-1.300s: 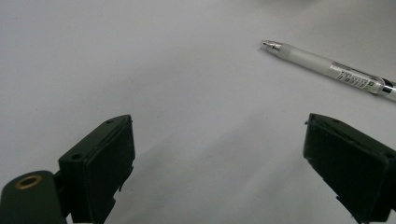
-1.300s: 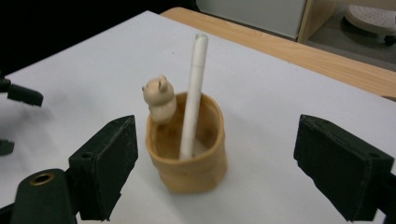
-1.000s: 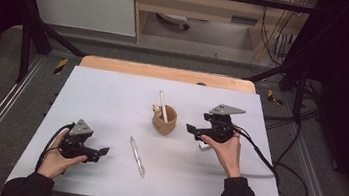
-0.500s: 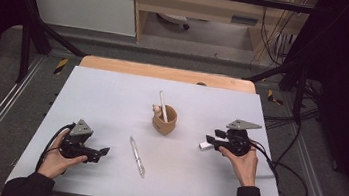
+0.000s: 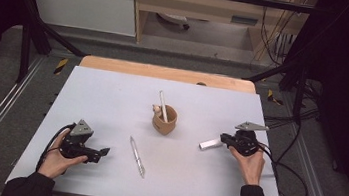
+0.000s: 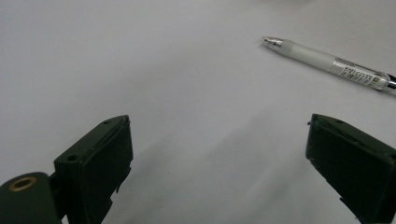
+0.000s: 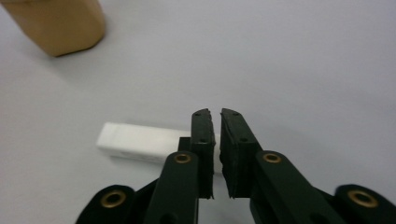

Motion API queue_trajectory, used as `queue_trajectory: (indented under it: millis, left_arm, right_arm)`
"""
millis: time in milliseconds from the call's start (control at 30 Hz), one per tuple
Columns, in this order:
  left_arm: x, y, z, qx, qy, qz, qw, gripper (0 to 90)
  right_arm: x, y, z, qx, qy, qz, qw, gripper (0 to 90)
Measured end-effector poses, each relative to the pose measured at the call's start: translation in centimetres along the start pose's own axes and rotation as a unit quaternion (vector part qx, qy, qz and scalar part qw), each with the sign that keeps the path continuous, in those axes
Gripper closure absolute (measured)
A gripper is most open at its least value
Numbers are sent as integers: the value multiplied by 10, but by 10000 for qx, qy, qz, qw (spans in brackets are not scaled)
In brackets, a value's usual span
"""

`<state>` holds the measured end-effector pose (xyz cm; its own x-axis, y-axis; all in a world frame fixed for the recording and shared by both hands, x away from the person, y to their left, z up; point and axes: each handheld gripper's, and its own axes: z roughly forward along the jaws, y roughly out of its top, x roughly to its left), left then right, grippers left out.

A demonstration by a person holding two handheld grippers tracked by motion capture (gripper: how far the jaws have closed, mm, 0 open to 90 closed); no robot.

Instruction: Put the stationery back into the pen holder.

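White eraser (image 7: 135, 142) lies beneath closed right hand-held gripper (image 7: 216, 116).

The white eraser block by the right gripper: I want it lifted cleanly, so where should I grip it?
Grip the white eraser block across its narrow width near the middle, coming from above; it lies flat, long and straight-sided. The right gripper stands shut at its end, so open first.

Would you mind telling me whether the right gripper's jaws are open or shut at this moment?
Shut. The right gripper has just been closing; its jaws stand almost together with nothing between them, above the white eraser on the table.
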<state>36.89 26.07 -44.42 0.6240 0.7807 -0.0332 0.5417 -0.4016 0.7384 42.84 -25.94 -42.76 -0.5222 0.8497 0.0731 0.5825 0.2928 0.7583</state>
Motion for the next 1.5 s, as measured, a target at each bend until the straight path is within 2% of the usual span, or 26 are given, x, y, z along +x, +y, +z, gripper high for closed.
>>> queue_trajectory:
  millis: [67, 333, 367, 633, 900, 1200, 1267, 1333, 1500]
  left_arm:
    - [0, 0, 0, 2, 0, 2, 10000, 73]
    - [0, 0, 0, 6, -4, 5, 10000, 73]
    - [0, 0, 0, 8, -3, 5, 10000, 73]
    - [0, 0, 0, 6, 1, 5, 10000, 73]
    - [0, 0, 0, 25, -4, 25, 10000, 73]
    - [-1, 0, 1, 33, -13, 32, 10000, 73]
    - [-1, 0, 0, 31, -14, 29, 10000, 73]
    - [-1, 0, 0, 34, -11, 28, 10000, 73]
    - [-1, 0, 0, 2, -5, 8, 10000, 73]
  right_arm:
    - [-4, -1, 2, 48, -101, 34, 9999, 900]
    - [-15, -5, 10, 248, -304, 55, 9992, 900]
    - [-15, -5, 11, 261, -285, 95, 9992, 900]
    - [-10, -5, 15, 293, -126, -69, 9995, 900]
    - [2, -2, 19, 261, 60, -175, 9995, 900]
    - [10, -4, 24, 224, 342, -99, 9991, 900]
    - [13, -3, 24, 278, 289, -213, 9990, 900]
    - [17, -2, 25, 264, 339, -278, 9987, 900]
    - [24, -2, 27, 312, 380, -284, 9984, 900]
